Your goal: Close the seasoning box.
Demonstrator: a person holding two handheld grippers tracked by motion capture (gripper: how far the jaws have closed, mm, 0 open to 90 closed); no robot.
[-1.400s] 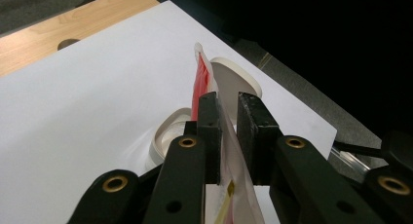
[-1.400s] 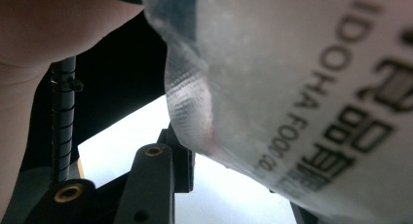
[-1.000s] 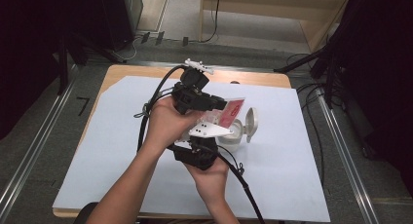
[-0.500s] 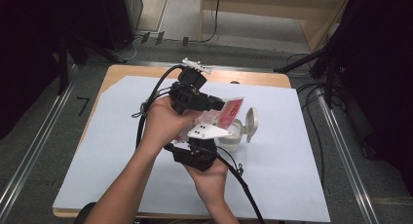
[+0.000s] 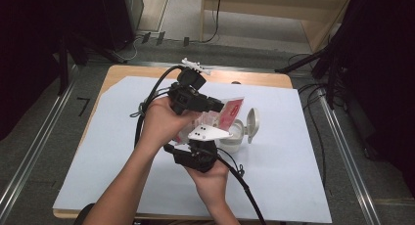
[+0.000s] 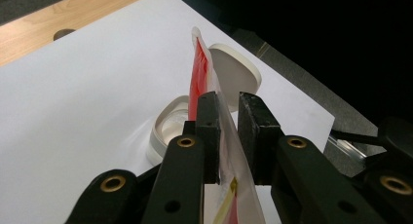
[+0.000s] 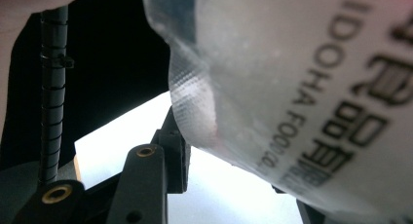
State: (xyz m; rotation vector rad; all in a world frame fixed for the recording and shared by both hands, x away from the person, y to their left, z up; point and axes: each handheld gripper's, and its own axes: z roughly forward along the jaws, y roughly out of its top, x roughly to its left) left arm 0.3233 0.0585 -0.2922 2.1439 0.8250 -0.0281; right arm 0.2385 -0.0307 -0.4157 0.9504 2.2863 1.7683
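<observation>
Change: none seen; both hands kept still.
Left gripper point(image 6: 228, 136): clamped on packet point(image 6: 202, 73).
Right gripper point(image 5: 210, 130): held packet's lower edge.
Tub point(image 5: 234, 135): lid open, awaiting contents.

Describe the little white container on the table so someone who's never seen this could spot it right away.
On the white sheet that covers the wooden table, look just right of the two hand-held grippers near the middle. The container is a small round white tub under the red-and-clear packet. Its hinged white lid stands flipped open on its right side.
</observation>
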